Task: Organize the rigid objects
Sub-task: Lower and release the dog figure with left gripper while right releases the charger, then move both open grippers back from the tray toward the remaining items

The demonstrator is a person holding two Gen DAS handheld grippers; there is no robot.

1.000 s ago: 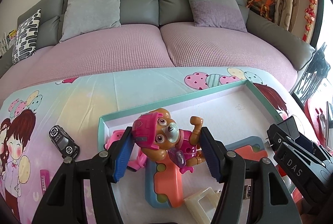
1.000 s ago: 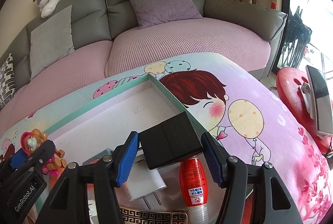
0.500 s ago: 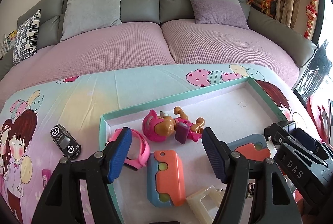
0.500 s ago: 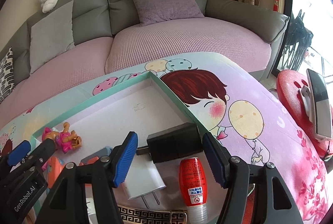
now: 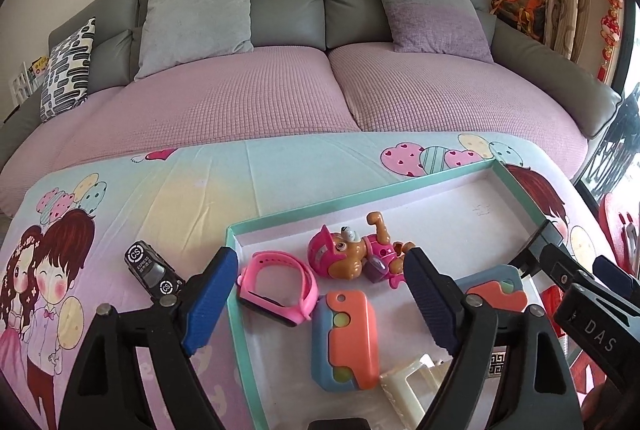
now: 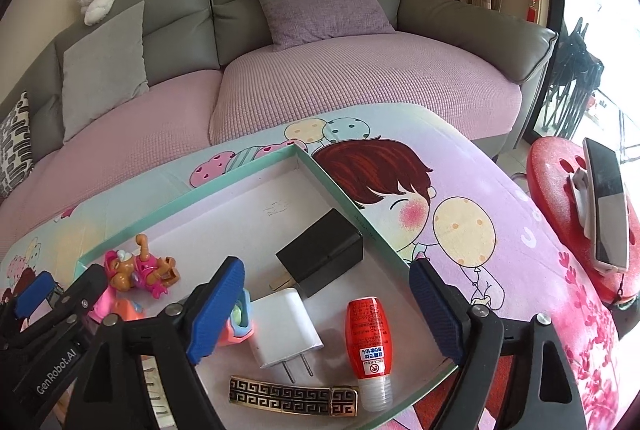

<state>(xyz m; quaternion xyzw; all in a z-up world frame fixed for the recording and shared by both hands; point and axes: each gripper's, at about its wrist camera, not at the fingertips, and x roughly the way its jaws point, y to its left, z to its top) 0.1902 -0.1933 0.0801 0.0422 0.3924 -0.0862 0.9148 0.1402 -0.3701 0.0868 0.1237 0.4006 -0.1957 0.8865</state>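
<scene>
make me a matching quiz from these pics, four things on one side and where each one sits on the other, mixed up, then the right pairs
Things
1. toy car
2. puppy figure
3. black charger
4. red bottle

Places
A. in the tray, against its right wall
B. on the cartoon cloth, outside the tray's left wall
C. in the tray, lying just right of the white plug
D. in the tray, lying beside the pink watch

Pairs: 1-B, 2-D, 3-A, 4-C
</scene>
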